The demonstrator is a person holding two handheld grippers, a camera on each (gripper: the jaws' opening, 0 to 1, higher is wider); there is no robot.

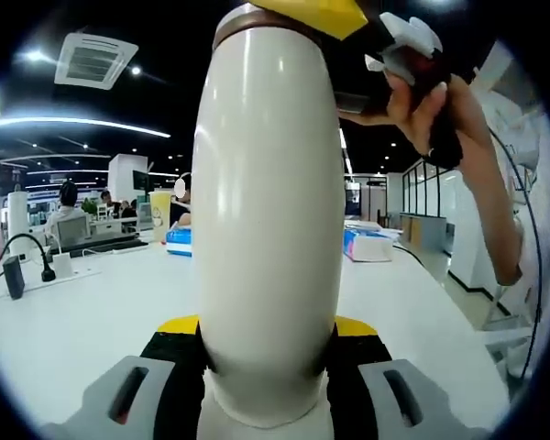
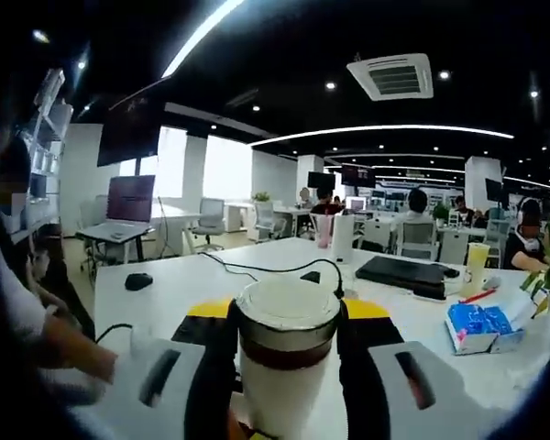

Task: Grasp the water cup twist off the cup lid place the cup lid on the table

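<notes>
Water cup [image 1: 270,229]: cream-white, tall, smooth and glossy, rounded toward both ends. It lies along the left gripper view, its lower body pinched between the jaws of the left gripper [image 1: 268,367], whose black pads with yellow tips press on either side. Judged stiff and slick; a firm squeeze on the straight wall is the safer hold, since the curved ends would let it slide. Weight cannot be told; no liquid is visible.

Cup lid [image 2: 287,321]: cream top over a dark brown band, still seated on the cup. In the right gripper view the jaws of the right gripper [image 2: 287,344] close on it from both sides at the band. In the left gripper view that gripper appears at the cup's far end, with the person's hand [image 1: 440,110] on its handle. The band looks the best place to turn from, rigid and narrow.

Writing: none legible on cup or lid.

Worktop [image 2: 211,284]: white, below and beyond the cup. Near on it, a blue tissue pack [image 2: 477,325]. Farther, a black laptop [image 2: 408,272], a computer mouse [image 2: 138,280], a black cable [image 2: 257,269] and a pale yellow drink cup [image 2: 478,261]. Print on the pack is too small to read.

Background: open office, seated people at distant desks, ceiling air-conditioning vent [image 2: 394,76].
</notes>
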